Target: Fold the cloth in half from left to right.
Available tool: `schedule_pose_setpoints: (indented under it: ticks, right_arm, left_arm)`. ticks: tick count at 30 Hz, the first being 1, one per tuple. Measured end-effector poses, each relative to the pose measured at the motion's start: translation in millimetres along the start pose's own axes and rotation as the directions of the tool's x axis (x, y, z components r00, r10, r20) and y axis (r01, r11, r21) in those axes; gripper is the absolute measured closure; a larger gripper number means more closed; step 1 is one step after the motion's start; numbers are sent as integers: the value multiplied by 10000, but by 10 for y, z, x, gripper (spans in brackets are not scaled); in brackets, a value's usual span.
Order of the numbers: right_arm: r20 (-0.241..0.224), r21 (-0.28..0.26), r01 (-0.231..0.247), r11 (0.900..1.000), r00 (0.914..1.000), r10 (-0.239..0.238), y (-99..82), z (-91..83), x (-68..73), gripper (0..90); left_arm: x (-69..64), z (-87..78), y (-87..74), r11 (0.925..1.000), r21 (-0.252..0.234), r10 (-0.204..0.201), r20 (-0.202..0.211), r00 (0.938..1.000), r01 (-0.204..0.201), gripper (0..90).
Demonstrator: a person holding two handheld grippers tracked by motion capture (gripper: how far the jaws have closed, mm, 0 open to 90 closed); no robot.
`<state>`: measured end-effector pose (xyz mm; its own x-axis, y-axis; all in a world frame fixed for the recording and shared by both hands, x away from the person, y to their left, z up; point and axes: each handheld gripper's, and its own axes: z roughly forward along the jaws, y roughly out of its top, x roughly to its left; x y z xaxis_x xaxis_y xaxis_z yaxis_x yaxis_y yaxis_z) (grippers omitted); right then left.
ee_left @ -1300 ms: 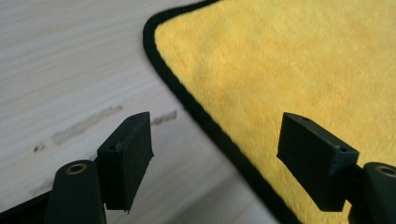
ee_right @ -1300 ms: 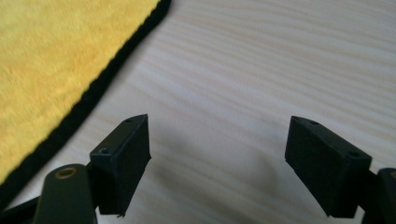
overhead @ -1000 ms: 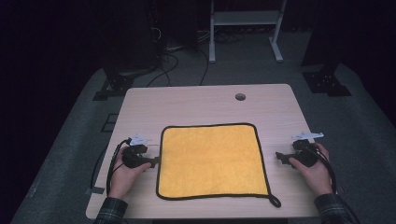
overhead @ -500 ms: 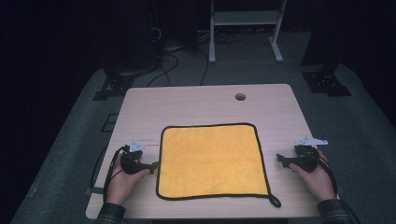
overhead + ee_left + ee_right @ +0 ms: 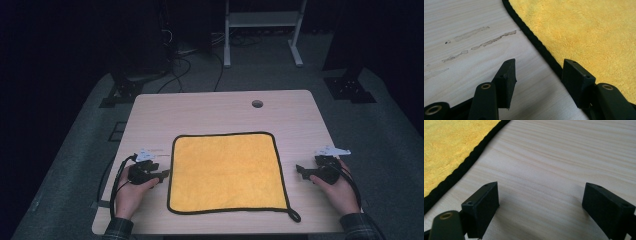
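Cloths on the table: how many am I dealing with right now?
1. A single yellow cloth with black trim lies flat on the near half of the table, between the left gripper and the right gripper. Anything under it would be hidden.

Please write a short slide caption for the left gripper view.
Open left gripper poised at the black-bound edge of the yellow cloth on the wooden table.

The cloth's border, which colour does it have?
Black, around the yellow cloth; the left gripper view shows the border best.

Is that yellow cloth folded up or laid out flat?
Spread flat: the yellow cloth lies as one open square on the table, black edging visible all around.
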<state>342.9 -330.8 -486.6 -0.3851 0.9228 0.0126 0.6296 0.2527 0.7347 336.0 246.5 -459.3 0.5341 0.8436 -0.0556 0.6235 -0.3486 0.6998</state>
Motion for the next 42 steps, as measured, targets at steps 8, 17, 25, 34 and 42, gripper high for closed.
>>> schedule_pose_setpoints:
  ticks: [8,17,25,34,42]
  right_arm:
    - [-88,-3,59,10000,9999,-59,12,13,8,127]
    - [-115,9,92,10000,9999,-92,15,16,11,128]
    - [-119,7,109,9999,9999,-109,14,15,11,128]
    - [-126,2,116,9999,9999,-116,14,15,12,128]
    - [-126,2,113,9999,9999,-113,14,15,12,128]
  left_arm:
    - [-77,1,60,9988,-444,-207,274,9994,219,472]
    - [-185,197,80,9999,77,-96,481,9988,93,487]
    - [-186,239,83,9992,-42,-389,302,9988,391,510]
    - [-201,269,66,9969,-402,-663,285,9974,674,666]
    - [-169,285,83,9936,-313,-1072,540,9928,1089,846]
